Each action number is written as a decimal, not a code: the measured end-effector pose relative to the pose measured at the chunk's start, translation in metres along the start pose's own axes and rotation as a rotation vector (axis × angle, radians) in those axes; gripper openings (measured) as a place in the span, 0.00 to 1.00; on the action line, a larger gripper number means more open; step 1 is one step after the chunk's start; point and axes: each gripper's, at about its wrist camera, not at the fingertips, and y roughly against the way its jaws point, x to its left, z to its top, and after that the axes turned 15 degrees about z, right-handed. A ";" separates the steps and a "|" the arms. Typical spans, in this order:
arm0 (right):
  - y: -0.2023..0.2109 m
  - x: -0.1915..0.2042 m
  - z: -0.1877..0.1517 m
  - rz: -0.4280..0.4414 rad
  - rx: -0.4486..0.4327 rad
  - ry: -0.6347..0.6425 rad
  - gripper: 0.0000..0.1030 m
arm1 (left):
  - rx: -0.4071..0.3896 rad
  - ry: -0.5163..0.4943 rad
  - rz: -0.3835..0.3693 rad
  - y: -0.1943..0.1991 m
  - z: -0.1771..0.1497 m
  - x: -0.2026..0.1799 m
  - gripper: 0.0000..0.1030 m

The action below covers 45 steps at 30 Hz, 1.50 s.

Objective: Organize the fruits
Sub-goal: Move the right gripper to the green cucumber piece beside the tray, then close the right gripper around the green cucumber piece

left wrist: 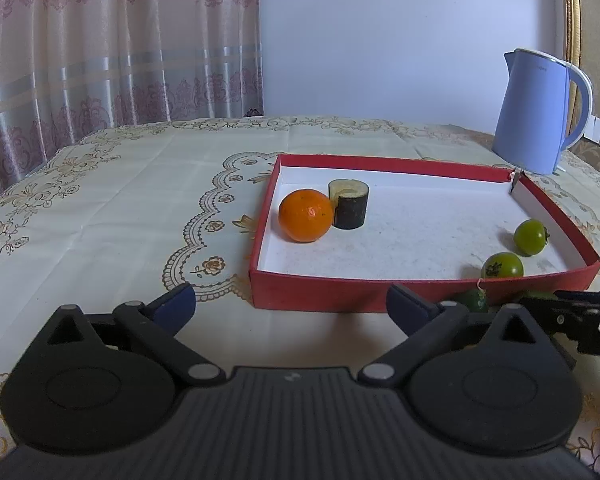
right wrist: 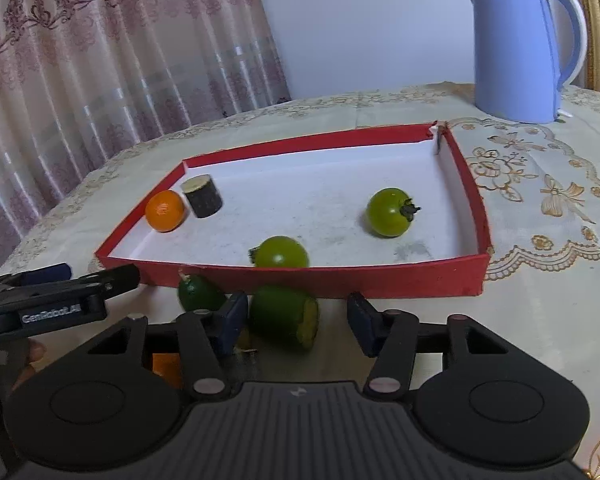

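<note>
Left to right across the table.

Left gripper [left wrist: 290,306]: jaws wide, nothing between them, low over the cloth [left wrist: 120,208] just short of the tray's [left wrist: 312,294] near wall. In the right wrist view it shows at the left edge, beside the right gripper.

Tray, left end: orange [right wrist: 165,211] touching a dark cylinder [right wrist: 202,196] near the far left corner. Tray, right half: two green tomatoes, one [right wrist: 281,253] against the near wall, one [right wrist: 388,212] further in toward the right wall.

Outside the tray, on the cloth just before the near wall: a small green fruit [right wrist: 199,292] on the left; beside it a larger cut green fruit [right wrist: 284,316], lying on its side, cut face turned right and toward the camera.

Right gripper [right wrist: 298,326]: jaws partly drawn in, straddling the cut fruit. Left pad touches or nearly touches its skin; a clear gap shows between the cut face and the right pad. Not a firm hold yet.

Judgement: the cut fruit lies dead ahead between the right jaws, its long axis running across them. The right hand is plainly the nearer. Closing further, then lifting over the wall into the tray, looks like the step in hand.

Kettle [right wrist: 520,44]: far right, behind the tray, well apart.
</note>
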 end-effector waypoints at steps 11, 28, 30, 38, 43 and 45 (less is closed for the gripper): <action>-0.007 -0.001 0.009 -0.006 0.044 -0.021 0.44 | -0.028 -0.030 -0.023 0.005 -0.001 -0.007 1.00; 0.023 -0.009 -0.003 0.020 -0.057 -0.014 0.28 | -0.039 -0.043 -0.014 0.007 -0.003 -0.009 1.00; 0.026 -0.010 -0.004 0.007 -0.063 -0.007 0.28 | -0.039 -0.044 -0.016 0.007 -0.003 -0.009 1.00; 0.034 -0.012 0.018 -0.009 -0.124 0.047 0.28 | -0.013 -0.048 -0.015 0.003 -0.003 -0.010 1.00; 0.021 -0.009 0.037 -0.040 -0.143 0.111 0.28 | -0.007 -0.052 -0.011 0.002 -0.004 -0.011 1.00; 0.010 -0.010 0.046 -0.053 -0.133 0.126 0.28 | 0.001 -0.053 -0.009 0.001 -0.004 -0.011 1.00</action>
